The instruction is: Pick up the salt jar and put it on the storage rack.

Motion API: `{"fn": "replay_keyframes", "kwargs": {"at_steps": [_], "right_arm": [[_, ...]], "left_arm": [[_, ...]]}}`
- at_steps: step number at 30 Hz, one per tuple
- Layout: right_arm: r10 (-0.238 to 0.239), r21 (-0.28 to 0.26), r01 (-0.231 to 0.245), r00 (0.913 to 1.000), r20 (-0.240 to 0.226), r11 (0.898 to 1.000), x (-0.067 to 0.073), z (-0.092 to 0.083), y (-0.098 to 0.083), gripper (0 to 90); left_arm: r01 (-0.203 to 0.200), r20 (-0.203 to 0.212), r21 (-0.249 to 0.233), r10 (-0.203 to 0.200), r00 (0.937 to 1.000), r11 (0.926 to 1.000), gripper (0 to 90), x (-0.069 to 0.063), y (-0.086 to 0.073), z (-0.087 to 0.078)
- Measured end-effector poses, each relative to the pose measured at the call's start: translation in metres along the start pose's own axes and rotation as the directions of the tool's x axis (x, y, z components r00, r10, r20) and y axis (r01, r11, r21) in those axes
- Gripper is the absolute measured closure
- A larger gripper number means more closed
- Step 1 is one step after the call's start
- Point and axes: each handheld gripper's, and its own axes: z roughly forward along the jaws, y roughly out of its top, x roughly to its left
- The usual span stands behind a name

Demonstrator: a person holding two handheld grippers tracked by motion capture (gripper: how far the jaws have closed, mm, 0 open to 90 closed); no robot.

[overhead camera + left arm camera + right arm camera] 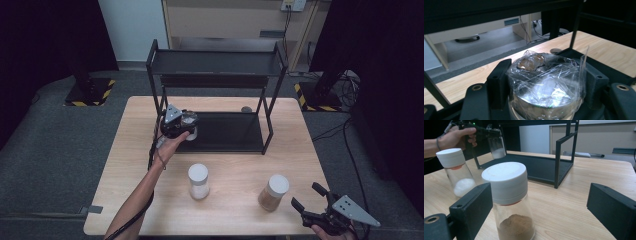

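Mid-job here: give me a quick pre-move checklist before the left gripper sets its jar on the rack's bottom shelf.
1. Left gripper shut on the wrapped jar: ok.
2. Jar over the bottom shelf at its left end: ok.
3. Shelf space beside it free: ok.
4. Jar upright in the grip: ok, as seen in the right gripper view.
5. Right gripper open, apart from the brown-powder jar: ok.
6. White-powder jar standing on the table, out of the way: ok.

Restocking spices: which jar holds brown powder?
The white-lidded jar nearest the right gripper; the other standing jar and the one in the left gripper hold white powder.
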Motion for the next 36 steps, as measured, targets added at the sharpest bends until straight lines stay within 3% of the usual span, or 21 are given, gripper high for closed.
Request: {"fn": "replay_keyframes", "kwargs": {"at_steps": [5, 12, 30, 36], "right_arm": [[0.0, 0.0, 0.0, 1.0, 0.0, 1.0, 0.0, 0.0, 0.0, 6.9], [0.001, 0.0, -0.001, 1.0, 0.0, 1.0, 0.0, 0.0, 0.0, 6.9], [0.002, -0.002, -0.002, 1.0, 0.0, 1.0, -0.001, 0.0, -0.001, 6.9], [0.003, -0.002, -0.003, 1.0, -0.002, 1.0, -0.001, 0.0, -0.001, 6.9]], "left_arm": [[0.003, -0.026, 0.008, -0.003, 0.9997, 1.0, 33.8, 0.001, -0.007, 0.006], [0.04, -0.053, 0.015, -0.039, 0.9978, 0.9991, 33.8, 0.004, -0.018, 0.01], [0.061, -0.045, 0.019, -0.06, 0.9972, 0.998, 33.8, 0.001, -0.028, 0.017], [0.062, -0.043, 0.0, -0.062, 0.9971, 0.9981, 33.6, 0.0, -0.034, 0.017]]}}
